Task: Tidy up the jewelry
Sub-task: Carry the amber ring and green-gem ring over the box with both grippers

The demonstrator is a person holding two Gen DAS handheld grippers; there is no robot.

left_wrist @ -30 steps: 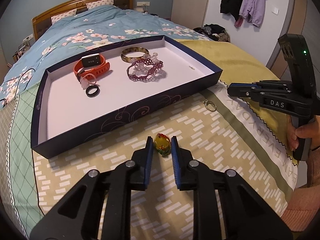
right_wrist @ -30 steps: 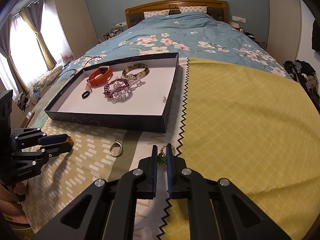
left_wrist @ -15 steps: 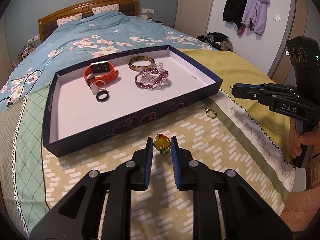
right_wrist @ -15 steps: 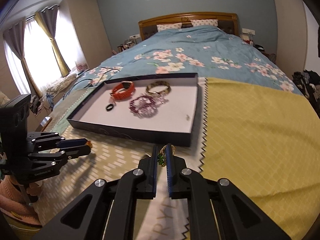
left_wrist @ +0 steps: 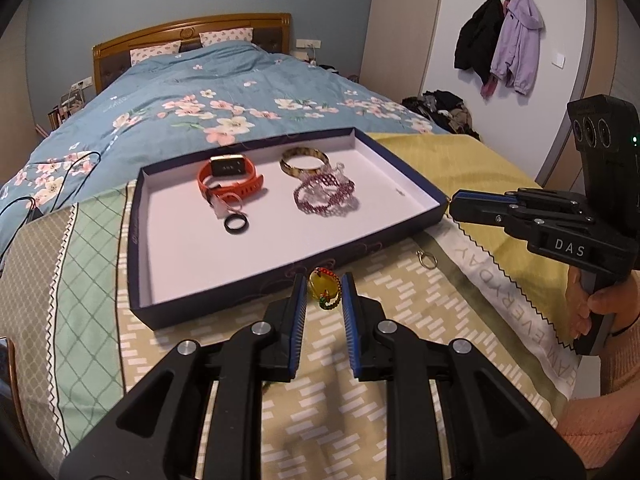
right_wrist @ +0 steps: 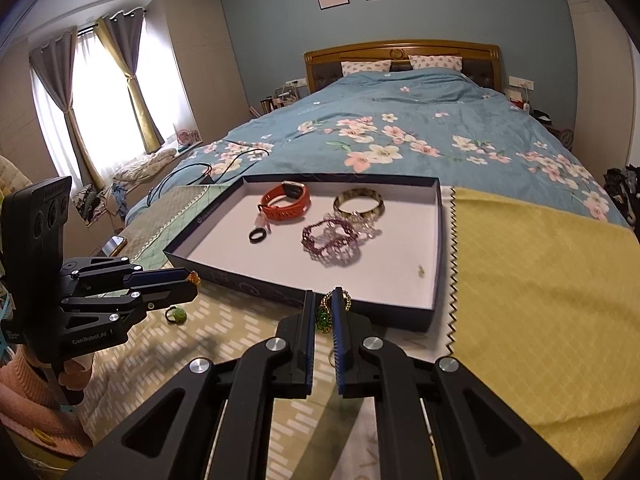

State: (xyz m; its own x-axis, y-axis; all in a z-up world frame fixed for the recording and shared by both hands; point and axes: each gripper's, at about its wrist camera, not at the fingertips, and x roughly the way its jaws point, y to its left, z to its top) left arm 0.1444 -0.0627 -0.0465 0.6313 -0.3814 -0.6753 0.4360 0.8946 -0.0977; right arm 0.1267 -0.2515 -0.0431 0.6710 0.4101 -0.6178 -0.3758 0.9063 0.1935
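Yellow charm with red-green beading [left_wrist: 324, 289] sits pinched between the narrow jaws of the left gripper [left_wrist: 324, 292], held just in front of the tray's near wall [left_wrist: 256, 280]. Green-stone ring [right_wrist: 323, 316] is clamped in the almost closed jaws of the right gripper [right_wrist: 322, 312], also just short of the tray's near wall, toward its right corner.

Tray: dark blue walls, white floor. Contents counted: one orange watch [left_wrist: 230, 178], one black ring [left_wrist: 236, 224], one mottled bangle [left_wrist: 305, 161], purple beaded bracelets [left_wrist: 324, 196] in a heap (count unclear), one small clear item by the watch (unidentified). Left half of the tray floor and the strip along its right wall are bare.

Outside the tray, on the patterned cloth: one silver ring [left_wrist: 426, 259] near the right corner, seen in the left wrist view only. One green ring [right_wrist: 176, 315] below the left gripper's tip, seen in the right wrist view only.

Yellow cloth [right_wrist: 540, 280] right of the tray is open. Floral bedspread [left_wrist: 224, 96] lies beyond the tray's far wall.
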